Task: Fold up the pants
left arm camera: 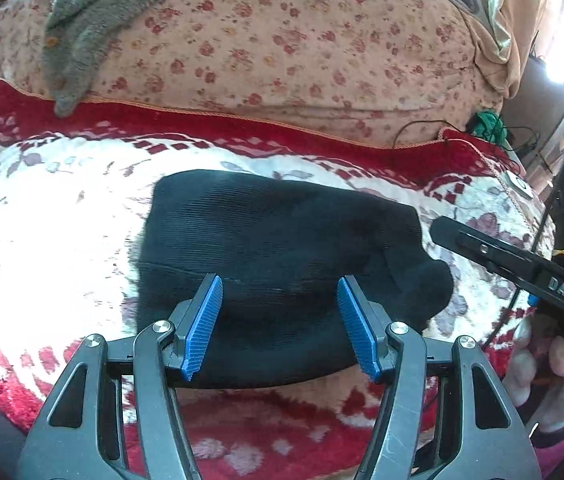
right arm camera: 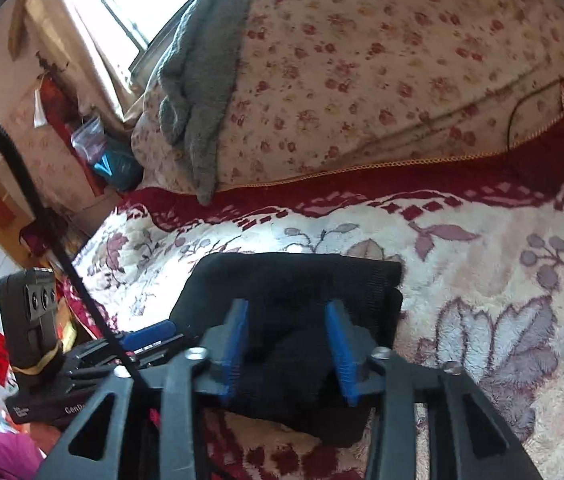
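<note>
A floral blanket (left arm camera: 42,220) fills both views, with a quilt (left arm camera: 282,40) at 12 o'clock. The black pants (left arm camera: 282,248) lie folded at centre (seams lost in the dark cloth). The left gripper (left arm camera: 280,324) hangs wide open over their near edge, gripping nothing. The right gripper (right arm camera: 287,350) is open too; whether its pads touch the cloth cannot be told.
</note>
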Action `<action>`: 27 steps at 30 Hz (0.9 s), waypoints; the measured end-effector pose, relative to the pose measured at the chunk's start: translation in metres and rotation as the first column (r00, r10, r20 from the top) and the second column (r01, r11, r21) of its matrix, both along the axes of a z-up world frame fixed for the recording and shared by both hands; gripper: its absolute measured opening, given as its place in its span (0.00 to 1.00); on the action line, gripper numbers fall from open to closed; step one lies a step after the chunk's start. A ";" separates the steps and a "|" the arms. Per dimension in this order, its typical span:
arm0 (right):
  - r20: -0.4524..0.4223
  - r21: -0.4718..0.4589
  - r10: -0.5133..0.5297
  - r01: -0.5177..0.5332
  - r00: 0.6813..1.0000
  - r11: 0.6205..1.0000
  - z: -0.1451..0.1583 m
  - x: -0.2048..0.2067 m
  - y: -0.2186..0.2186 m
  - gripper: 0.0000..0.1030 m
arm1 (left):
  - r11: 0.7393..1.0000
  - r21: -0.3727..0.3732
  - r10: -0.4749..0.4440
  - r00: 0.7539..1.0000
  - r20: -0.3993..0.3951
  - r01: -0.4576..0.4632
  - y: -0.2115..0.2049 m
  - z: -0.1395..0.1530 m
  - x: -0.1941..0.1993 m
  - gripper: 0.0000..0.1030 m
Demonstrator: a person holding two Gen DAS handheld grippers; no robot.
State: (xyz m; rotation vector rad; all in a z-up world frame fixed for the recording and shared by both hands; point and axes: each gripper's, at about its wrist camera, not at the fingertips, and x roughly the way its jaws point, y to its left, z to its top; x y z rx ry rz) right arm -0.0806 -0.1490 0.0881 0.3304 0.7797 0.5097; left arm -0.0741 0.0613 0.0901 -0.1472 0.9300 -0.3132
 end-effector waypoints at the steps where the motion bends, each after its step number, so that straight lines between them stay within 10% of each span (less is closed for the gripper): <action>1: 0.001 0.001 0.005 -0.005 1.000 1.000 0.000 -0.001 0.002 0.41 | 1.000 0.001 0.004 1.000 0.002 -0.004 0.003 0.000 0.000 0.58; 14: -0.136 0.012 -0.079 0.081 0.988 0.997 -0.038 0.012 -0.028 0.64 | 0.996 -0.039 0.075 0.996 -0.053 -0.077 0.058 -0.011 0.034 0.58; 27: -0.290 0.288 0.038 0.050 0.956 0.956 -0.088 0.034 -0.035 0.67 | 0.973 -0.231 -0.025 0.988 -0.155 -0.011 0.076 -0.048 0.059 0.66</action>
